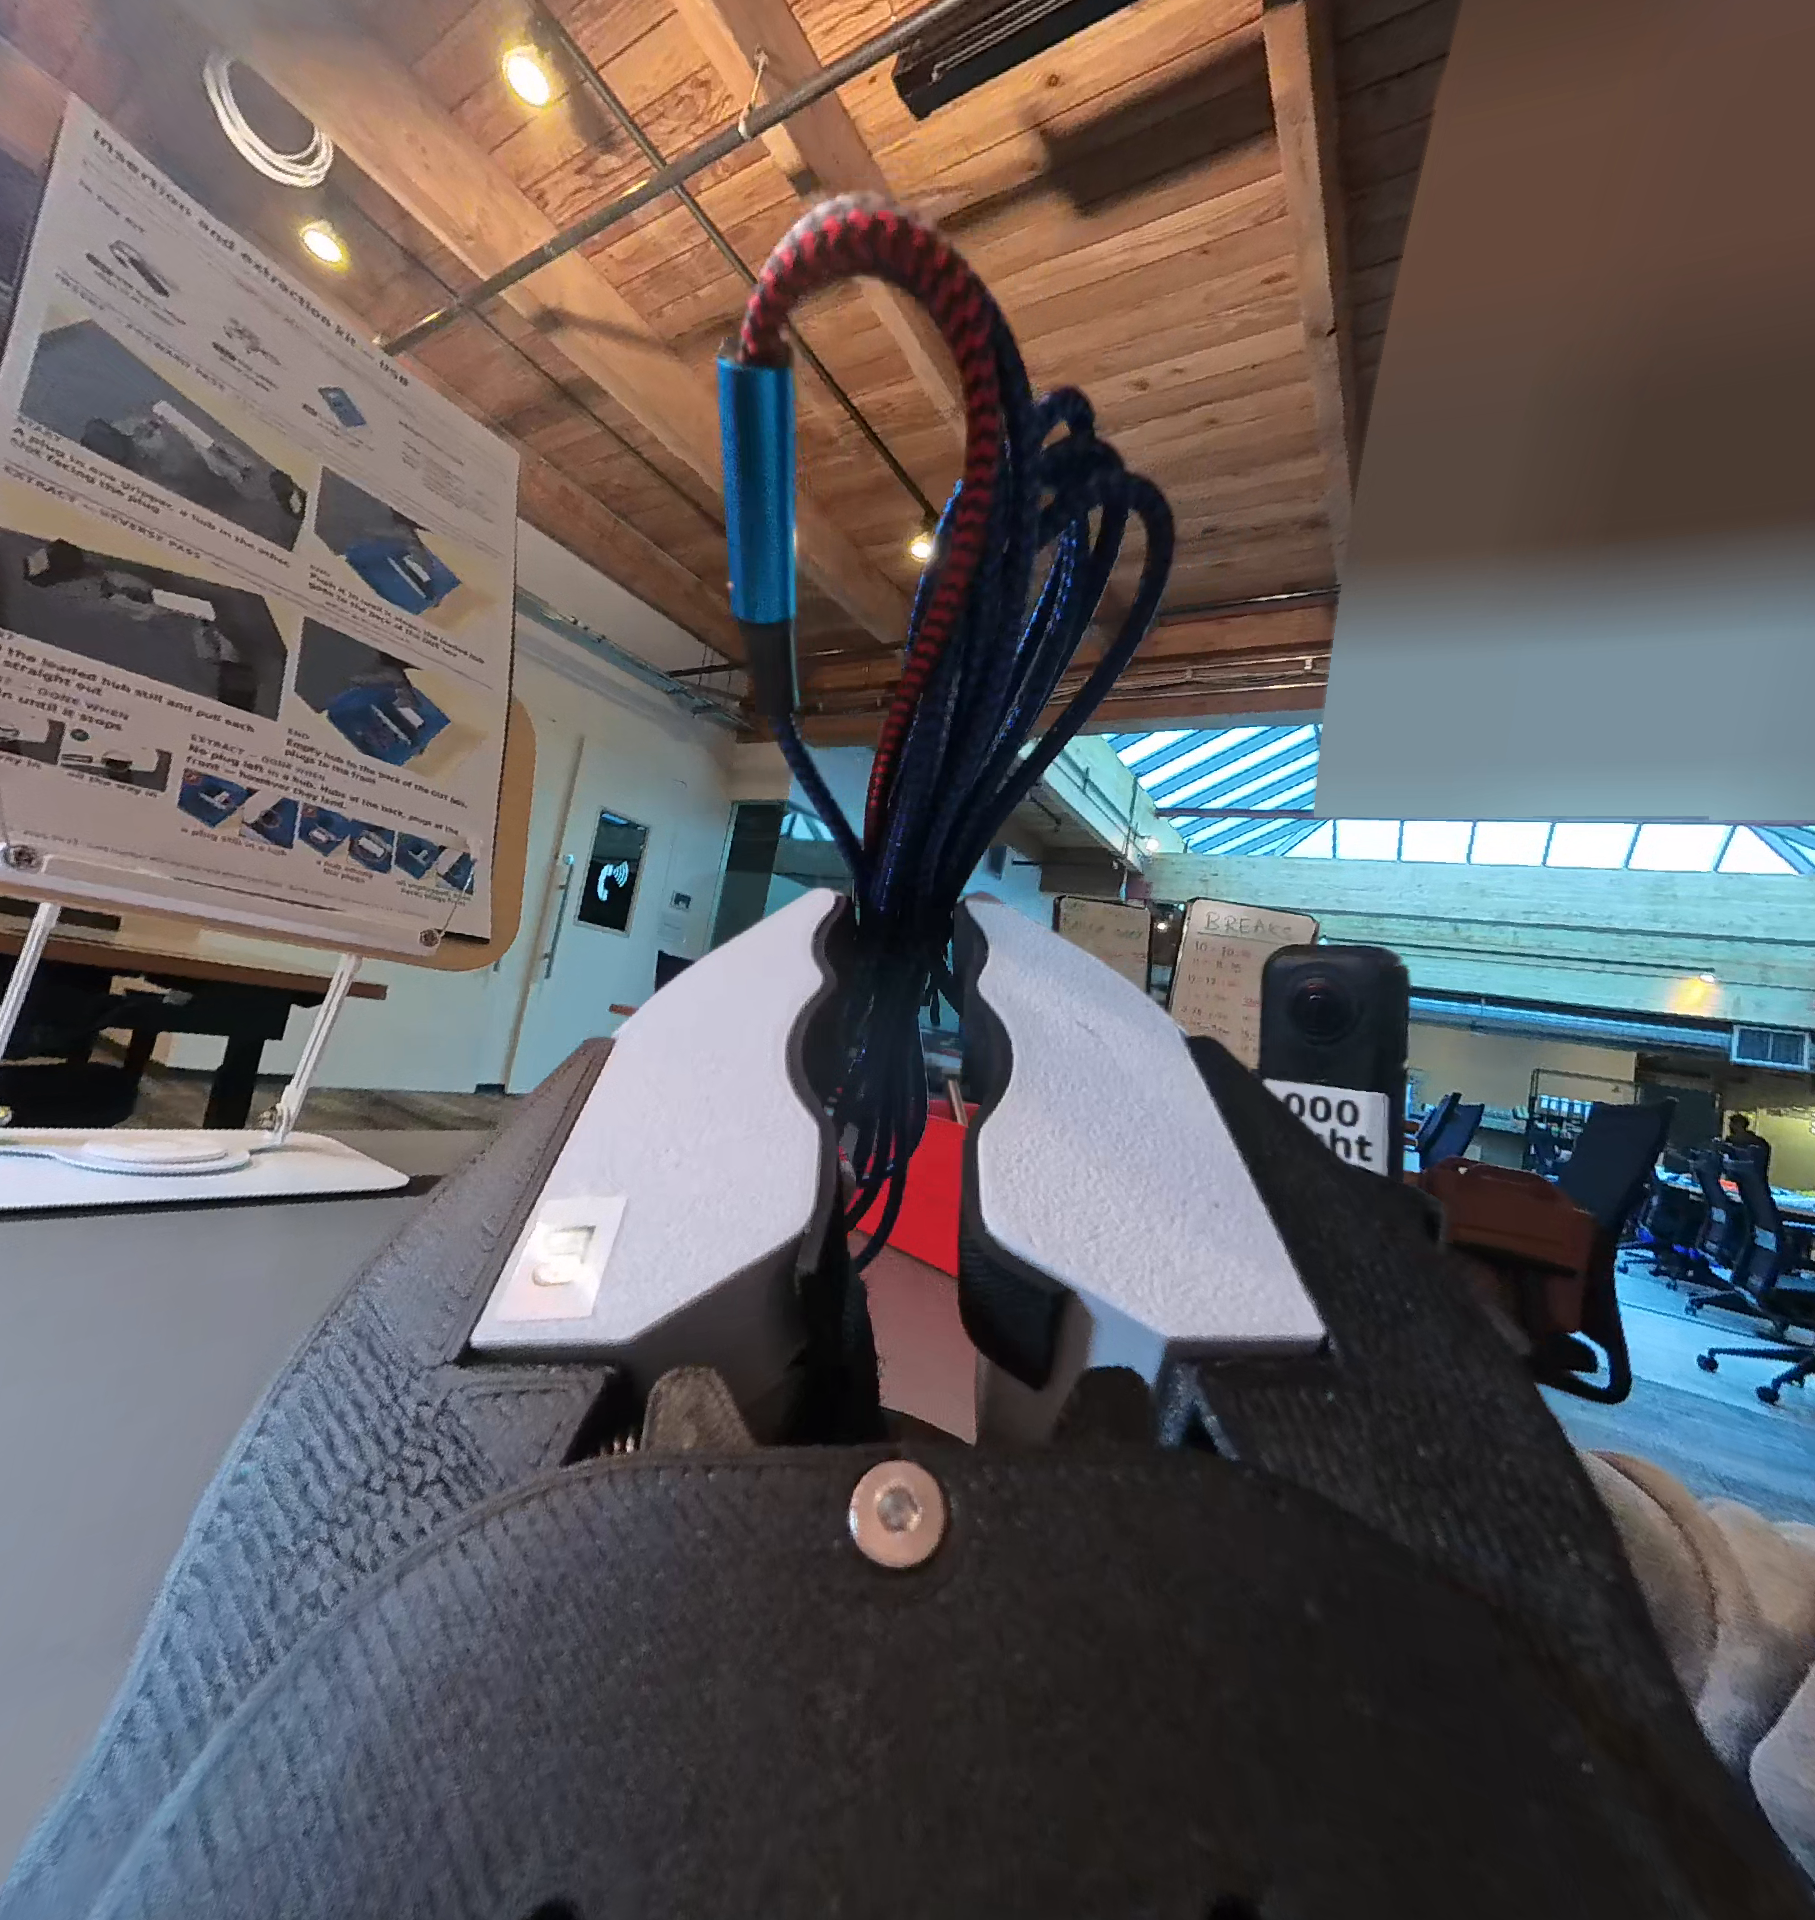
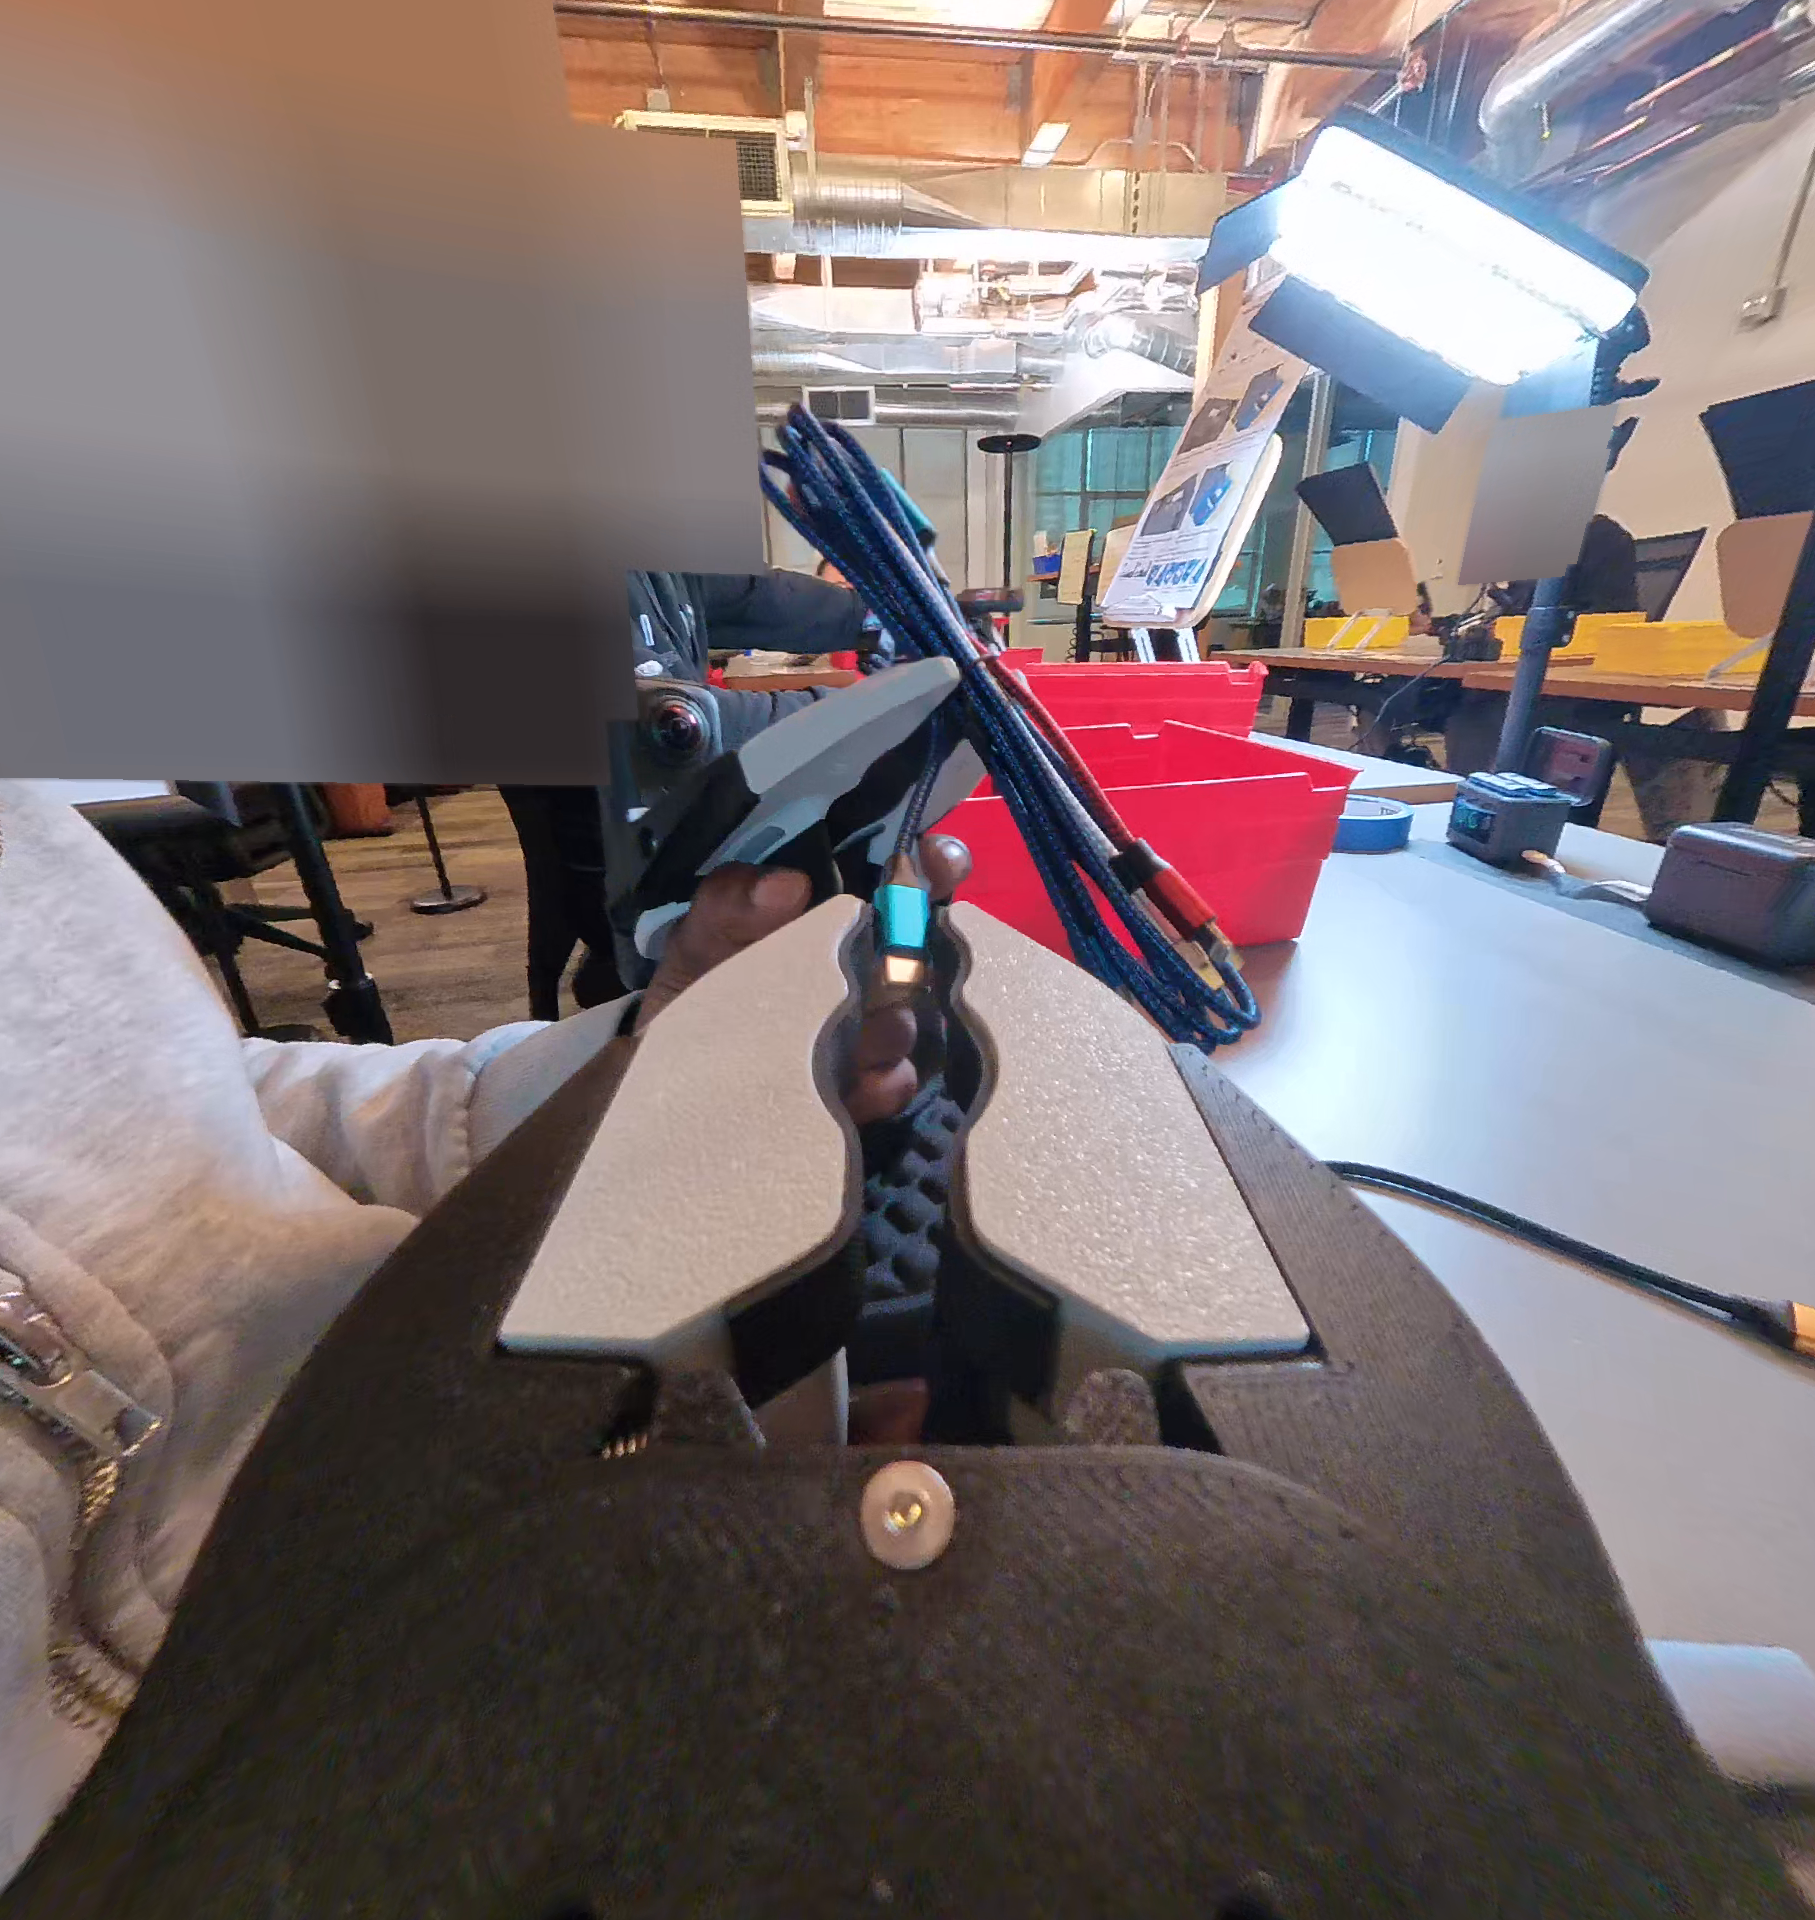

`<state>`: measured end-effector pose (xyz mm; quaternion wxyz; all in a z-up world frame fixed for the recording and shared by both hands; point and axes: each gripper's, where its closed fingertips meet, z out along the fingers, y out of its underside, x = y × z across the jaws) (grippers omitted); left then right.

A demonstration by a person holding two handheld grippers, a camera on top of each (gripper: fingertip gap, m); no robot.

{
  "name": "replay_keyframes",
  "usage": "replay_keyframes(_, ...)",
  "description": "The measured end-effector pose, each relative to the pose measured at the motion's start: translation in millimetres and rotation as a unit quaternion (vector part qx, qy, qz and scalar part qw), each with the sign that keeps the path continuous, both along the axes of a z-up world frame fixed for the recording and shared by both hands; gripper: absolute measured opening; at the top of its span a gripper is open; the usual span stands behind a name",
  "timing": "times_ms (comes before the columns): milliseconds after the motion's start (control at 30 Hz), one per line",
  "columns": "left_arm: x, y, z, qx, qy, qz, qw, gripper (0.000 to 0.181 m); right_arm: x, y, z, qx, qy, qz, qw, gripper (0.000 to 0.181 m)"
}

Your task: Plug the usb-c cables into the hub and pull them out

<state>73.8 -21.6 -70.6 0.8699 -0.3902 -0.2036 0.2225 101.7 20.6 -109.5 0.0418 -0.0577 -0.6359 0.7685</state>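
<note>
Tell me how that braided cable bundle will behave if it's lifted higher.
Probably floppy: the braided cable bundle arches over and droops above the left claw. Its loops hang loose, so they would likely swing. The blue connector dangles free and may sway.

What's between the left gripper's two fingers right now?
A bundle of braided blue cables, with one red-black strand, pinched between the left gripper fingers; its blue plug hangs free above. Left wrist view shows it best.

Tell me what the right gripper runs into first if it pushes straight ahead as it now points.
Probably the teal plug sitting at the tips of the right gripper, with the hand holding the left gripper just behind it. Depth is unclear; the plug may already be between the fingers.
</note>
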Motion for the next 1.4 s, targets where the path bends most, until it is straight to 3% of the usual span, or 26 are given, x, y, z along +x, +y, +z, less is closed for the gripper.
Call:
replay_keyframes(267, -6.6, -0.5, -8.0, -0.029, -0.032, 0.022, 0.999, 0.025, -15.3, 20.8, 15.5, -0.095, -0.144, 0.049, 0.984, 0.009)
replay_keyframes(400, 1.0, -17.6, -1.1, -0.073, 0.016, 0.098, 0.992, 0.023, -20.6, 20.1, 11.1, -0.086, -0.161, 0.04, 0.982, 0.009)
replay_keyframes(500, 8.7, -19.5, 6.4, -0.153, 0.069, 0.187, 0.968, 0.024, -16.6, 13.4, 5.9, -0.06, -0.146, 0.038, 0.987, 0.009)
replay_keyframes(567, 7.2, -13.8, 3.3, -0.201, 0.065, 0.199, 0.957, 0.024, -20.5, 15.7, 5.7, -0.068, -0.166, 0.037, 0.983, 0.008)
replay_keyframes(667, -2.1, -5.6, -24.0, -0.289, 0.001, 0.145, 0.946, 0.024, -31.5, 21.9, 3.6, -0.081, -0.199, 0.022, 0.976, 0.009)
replay_keyframes(833, -11.3, -22.0, -77.0, -0.378, -0.223, 0.036, 0.898, 0.013, -37.9, 14.0, -12.0, -0.029, -0.203, -0.011, 0.979, 0.009)
replay_keyframes(900, -9.8, -27.8, -77.5, -0.385, -0.247, 0.037, 0.889, 0.011, -38.5, 11.0, -15.2, -0.014, -0.206, -0.014, 0.978, 0.009)
replay_keyframes(1000, 0.6, -40.5, -94.5, -0.458, -0.31, 0.015, 0.833, 0.013, -42.7, 9.7, -19.0, -0.003, -0.217, -0.026, 0.976, 0.009)
replay_keyframes(1100, 3.7, -83.0, -95.4, -0.498, -0.335, 0.073, 0.796, 0.015, -44.5, 9.6, -20.8, 0.004, -0.22, -0.032, 0.975, 0.009)
replay_keyframes(1167, 9.2, -102.7, -74.4, -0.48, -0.308, 0.103, 0.815, 0.015, -42.6, 7.9, -22.4, 0.013, -0.215, -0.03, 0.976, 0.009)
replay_keyframes(1267, 32.5, -84.0, -11.8, -0.419, -0.128, 0.079, 0.896, 0.029, -34.6, 3.8, -20.3, 0.02, -0.192, -0.011, 0.981, 0.009)
replay_keyframes(1333, 60.6, -50.4, 27.8, -0.327, -0.018, -0.008, 0.945, 0.034, -29.6, 3.1, -17.9, 0.017, -0.181, 0.005, 0.983, 0.009)
replay_keyframes(1400, 82.0, -22.7, 44.2, -0.276, 0.016, -0.133, 0.952, 0.045, -21.4, 2.3, -14.3, 0.012, -0.167, 0.029, 0.985, 0.008)
